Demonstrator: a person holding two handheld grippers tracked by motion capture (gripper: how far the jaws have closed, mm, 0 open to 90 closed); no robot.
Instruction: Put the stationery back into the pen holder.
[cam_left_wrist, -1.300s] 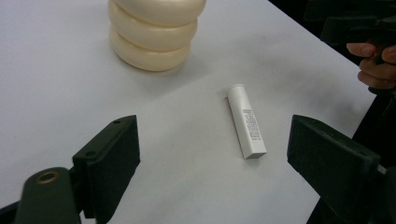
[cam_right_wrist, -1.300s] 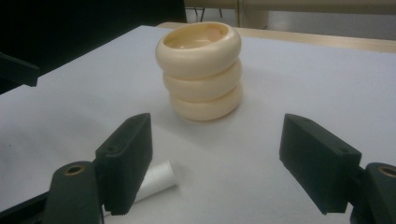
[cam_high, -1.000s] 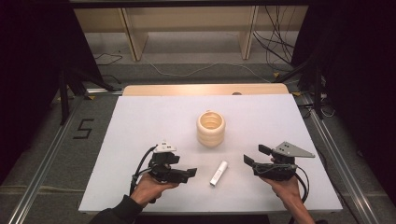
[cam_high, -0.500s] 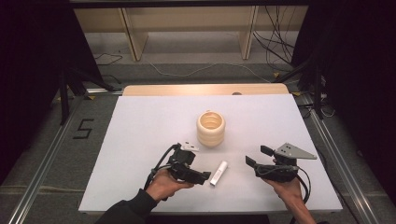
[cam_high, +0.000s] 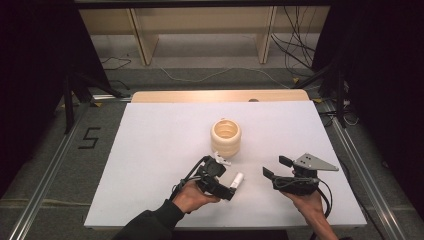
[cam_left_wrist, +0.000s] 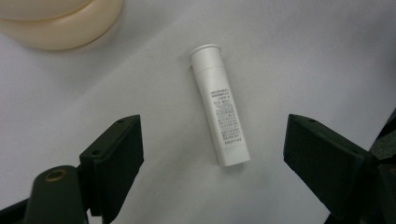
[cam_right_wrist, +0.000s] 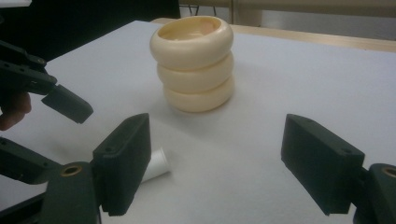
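Note:
A small white tube (cam_left_wrist: 219, 105) with printed text lies flat on the white table (cam_high: 160, 150). My left gripper (cam_left_wrist: 212, 129) is open, its jaws wide apart on either side of the tube without touching it. From above, the left gripper (cam_high: 229, 181) sits right at the tube (cam_high: 237, 179). A cream cup made of stacked rings (cam_high: 226, 137) stands upright just beyond. My right gripper (cam_high: 275, 167) is open and holds nothing, right of the tube and pointing toward the cup (cam_right_wrist: 194, 63). Its left jaw hides most of the tube (cam_right_wrist: 158, 165).
A wooden strip (cam_high: 220, 96) runs along the table's far edge. Metal rails (cam_high: 45, 170) flank the table, and cables (cam_high: 295, 60) lie on the floor behind. White surface lies open left of the cup and at the back.
My left gripper has moved rightward across the table up to the white tube, which now lies between its jaws. The right gripper, the tube and the cup have stayed put.

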